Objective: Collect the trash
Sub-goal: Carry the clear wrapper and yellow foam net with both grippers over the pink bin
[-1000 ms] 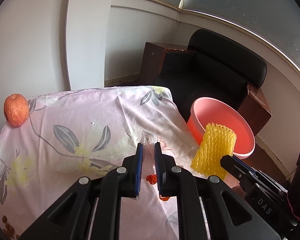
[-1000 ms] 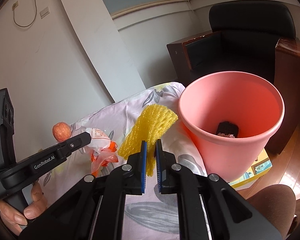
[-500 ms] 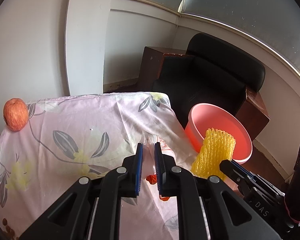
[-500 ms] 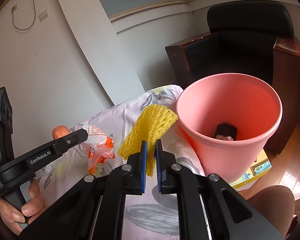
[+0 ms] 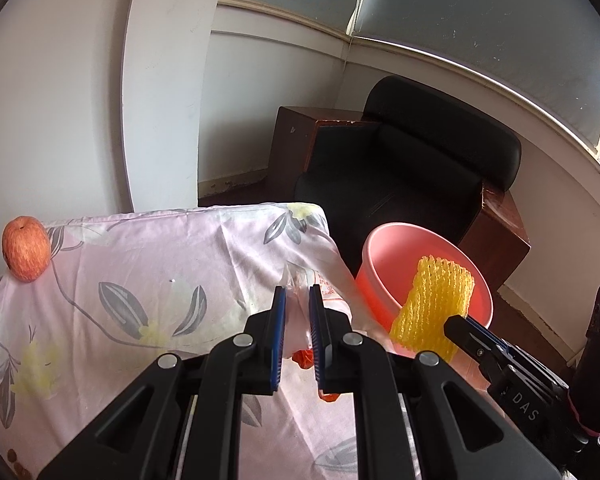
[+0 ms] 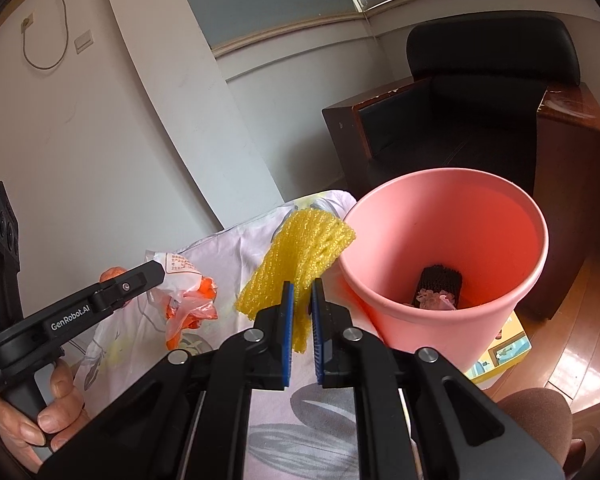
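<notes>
Left gripper (image 5: 297,312): I see its two blue pads closed on a crumpled plastic bag (image 6: 188,300), clear with orange parts and a printed white label. The bag hangs from the fingers above the cloth.
Right gripper (image 6: 301,300): I see its pads pinching the lower end of a yellow foam net (image 6: 300,256). The net stands up from the fingers and is tilted toward the bin.
Yellow foam net, other view (image 5: 436,304): in the left camera it is in front of the bin's opening, with its top edge over the rim.
Pink bin (image 6: 512,312): it stands on the floor just beside the table edge, at the right. Inside, at the bottom, I see a dark foam net (image 6: 438,284) with something pale and crumpled on it.
Table cloth (image 5: 140,280): pale pink with grey leaves and yellow flowers.
Apple (image 5: 25,249): it lies at the far left corner of the cloth, well apart from both grippers.
Person's hand (image 6: 40,412): it holds the handle of the left gripper.
Background: a black armchair (image 5: 412,176) with dark wooden sides behind the bin.
</notes>
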### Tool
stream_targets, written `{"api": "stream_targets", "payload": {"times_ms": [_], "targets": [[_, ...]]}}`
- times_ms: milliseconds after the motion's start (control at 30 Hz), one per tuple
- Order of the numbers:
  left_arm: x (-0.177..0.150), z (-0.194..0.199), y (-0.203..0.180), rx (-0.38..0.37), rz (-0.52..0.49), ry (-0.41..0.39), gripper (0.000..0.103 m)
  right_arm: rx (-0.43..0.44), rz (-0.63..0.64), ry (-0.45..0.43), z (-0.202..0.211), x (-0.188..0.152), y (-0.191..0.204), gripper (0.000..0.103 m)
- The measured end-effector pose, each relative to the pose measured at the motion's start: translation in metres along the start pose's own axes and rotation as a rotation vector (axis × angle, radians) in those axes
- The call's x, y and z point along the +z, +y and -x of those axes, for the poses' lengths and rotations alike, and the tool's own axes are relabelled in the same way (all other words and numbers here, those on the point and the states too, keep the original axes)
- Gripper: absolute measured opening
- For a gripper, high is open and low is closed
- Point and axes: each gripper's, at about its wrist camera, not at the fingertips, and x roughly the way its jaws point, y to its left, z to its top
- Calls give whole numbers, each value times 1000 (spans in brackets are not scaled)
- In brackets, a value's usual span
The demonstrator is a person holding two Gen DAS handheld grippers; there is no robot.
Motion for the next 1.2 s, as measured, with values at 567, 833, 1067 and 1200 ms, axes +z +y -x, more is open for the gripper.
{"api": "stream_targets", "payload": {"times_ms": [567, 833, 1067, 1200], "targets": [[22, -29, -61, -90, -114, -12, 11, -166, -49, -90, 12, 30, -65, 9], [26, -72, -95, -144, -148, 52, 11, -213, -78, -71, 0, 32, -94, 9], [21, -109, -112, -178, -151, 134, 11, -236, -91, -30, -14, 24, -109, 9], [18, -124, -121, -177, -169, 157, 11, -250, -83, -13, -20, 21, -110, 9]]}}
